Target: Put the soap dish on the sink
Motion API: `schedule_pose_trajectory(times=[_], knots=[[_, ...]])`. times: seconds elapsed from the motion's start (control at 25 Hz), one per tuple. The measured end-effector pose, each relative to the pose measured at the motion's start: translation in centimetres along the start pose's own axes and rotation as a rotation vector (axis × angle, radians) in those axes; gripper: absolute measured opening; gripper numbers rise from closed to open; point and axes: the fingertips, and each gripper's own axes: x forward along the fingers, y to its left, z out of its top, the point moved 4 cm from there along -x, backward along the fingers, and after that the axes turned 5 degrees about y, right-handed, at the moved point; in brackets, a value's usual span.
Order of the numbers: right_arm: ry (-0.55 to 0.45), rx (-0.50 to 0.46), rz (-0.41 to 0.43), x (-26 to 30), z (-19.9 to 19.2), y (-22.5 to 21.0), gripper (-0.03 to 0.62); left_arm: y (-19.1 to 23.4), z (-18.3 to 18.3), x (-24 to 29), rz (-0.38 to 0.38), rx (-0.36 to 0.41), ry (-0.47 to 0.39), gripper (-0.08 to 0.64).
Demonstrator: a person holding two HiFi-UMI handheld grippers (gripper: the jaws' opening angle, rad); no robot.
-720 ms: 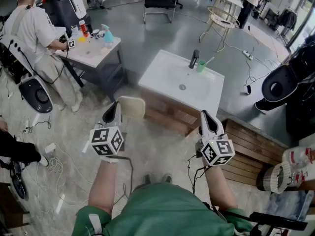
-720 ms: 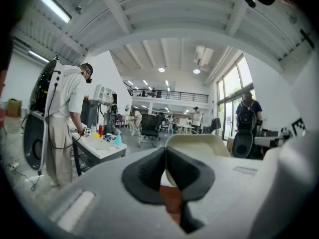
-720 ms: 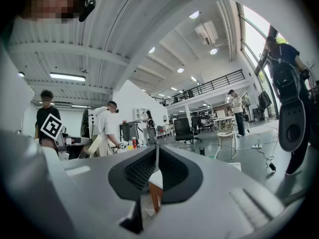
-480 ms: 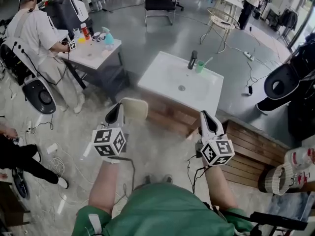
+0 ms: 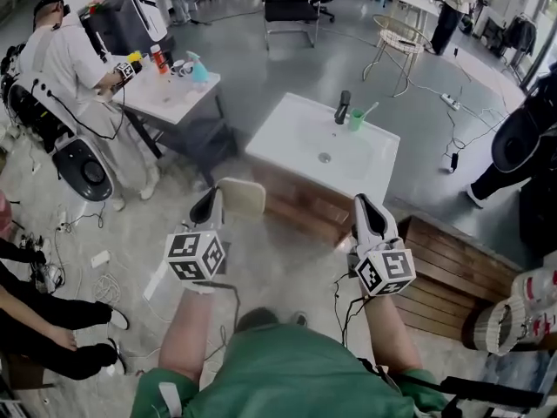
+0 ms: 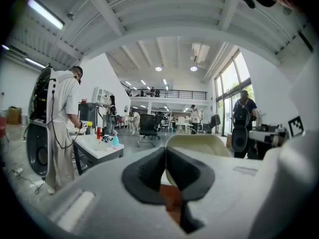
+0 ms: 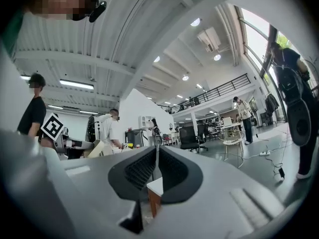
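Observation:
In the head view my left gripper [image 5: 211, 202] is shut on the edge of the cream soap dish [image 5: 243, 196] and holds it in the air, short of the white sink [image 5: 296, 129] and its near left corner. In the left gripper view the soap dish [image 6: 199, 144] rises just behind the closed black pads [image 6: 144, 173]. My right gripper [image 5: 363, 205] hovers near the sink's front right corner, shut with nothing in it. In the right gripper view the pads [image 7: 134, 171] touch, and a corner of the sink [image 7: 156, 185] shows under them.
A black faucet [image 5: 343, 105] and a green cup [image 5: 356, 117] stand at the sink's back edge. The sink sits on a wooden cabinet [image 5: 300, 207]. A person [image 5: 74, 68] works at a small table [image 5: 170, 90] to the left. A wooden pallet [image 5: 452, 273] lies at right.
Both grippers hold nearly the same pose, with the soap dish still gripped. The head view has shifted slightly, and a seated person's legs have come into view at lower left.

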Motion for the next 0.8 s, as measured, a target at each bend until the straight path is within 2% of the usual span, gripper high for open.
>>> schedule_pose_trajectory(times=[0.16,0.44,0.6,0.8], knots=[[-0.009,-0.012,0.004,0.1,-0.1,-0.9,0.017,-0.2,-0.2,0.2,0.019,0.000,0.002,0.006],[0.010,-0.029,-0.020,4.8,-0.2,-1.4,0.017,3.5,1.0,3.7,0.019,-0.026,-0.024,0.006],[0.039,-0.024,-0.047,9.6,-0.6,-1.0,0.017,7.4,1.4,6.9,-0.004,-0.043,-0.020,0.006],[0.066,-0.018,-0.070,16.6,-1.2,0.6,0.017,14.2,2.2,11.2,-0.018,-0.070,-0.013,0.006]])
